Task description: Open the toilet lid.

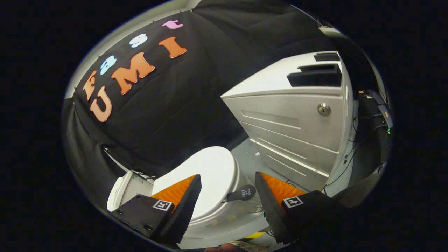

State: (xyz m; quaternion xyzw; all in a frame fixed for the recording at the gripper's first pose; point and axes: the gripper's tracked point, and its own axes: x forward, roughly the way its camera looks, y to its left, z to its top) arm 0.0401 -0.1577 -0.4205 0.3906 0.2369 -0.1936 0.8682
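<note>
Below the gripper (227, 196), a white toilet (224, 220) sits low against the black cloth wall, seen from above and at a tilt. Its lid (213, 168) is down, lying flat over the seat, smooth and white. On the side of the lid nearest the right-hand finger, a small dark tab (243, 193) with pale lettering sticks out from the rim, like a little handle.

The gripper's two fingers are spread wide apart and hold nothing. One finger hangs over the lid's near side, the other over the floor beside the bowl, and the tab shows in the gap between them, closer to the right-hand finger. Whether either finger touches the toilet cannot be told.

Behind the lid, the white tank (120, 192) shows partly beside the cloth. Beyond the toilet and to its right stands a pale grey cabinet (297, 115) with grooved panels, a round metal lock (324, 109) and dark slots in its top. Dark cables (350, 154) trail down past the cabinet's far side.
</note>
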